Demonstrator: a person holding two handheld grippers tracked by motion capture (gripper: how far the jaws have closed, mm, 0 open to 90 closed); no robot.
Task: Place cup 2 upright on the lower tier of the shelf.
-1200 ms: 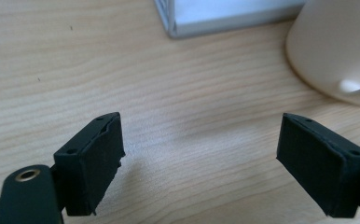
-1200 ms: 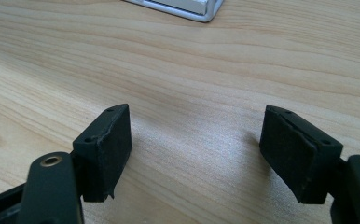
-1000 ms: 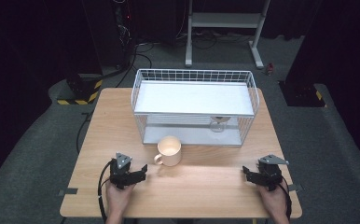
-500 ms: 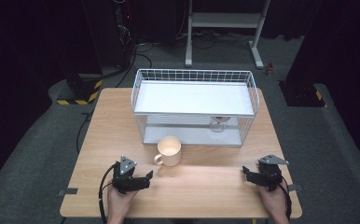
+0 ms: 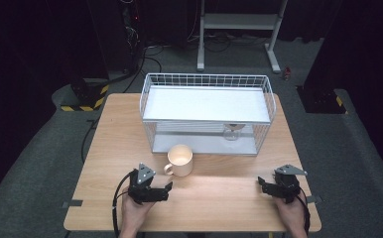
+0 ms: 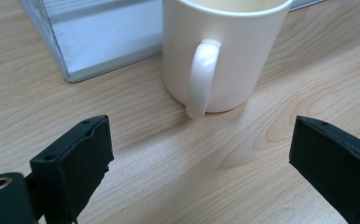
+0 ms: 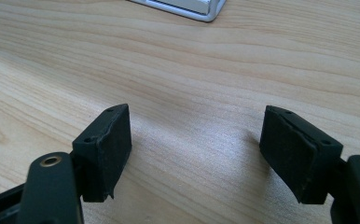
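Observation:
A cream mug (image 5: 180, 159) stands upright on the wooden table (image 5: 219, 198), its handle (image 6: 201, 77) turned toward my left gripper (image 5: 167, 190). That gripper sits just in front and left of the mug, open, and its jaws have just been opening with nothing between them. In the left gripper view the mug (image 6: 222, 46) stands beyond the two black pads (image 6: 78, 161), apart from them. At the front right of the table my right gripper (image 5: 261, 184) rests open over bare wood (image 7: 192, 126). A white wire rack (image 5: 207, 106) stands behind the mug, with a small glass (image 5: 231, 131) on its lower level.
The rack's lower shelf edge (image 6: 99, 51) lies close behind the mug. A metal stand (image 5: 239, 29) and cables (image 5: 145, 54) are on the floor beyond the table. A yellow-black striped base (image 5: 85, 101) sits at the far left.
My left gripper has drawn back toward the table's front and right of its earlier spot, with its jaws spread wider. The right gripper and the mug have stayed put.

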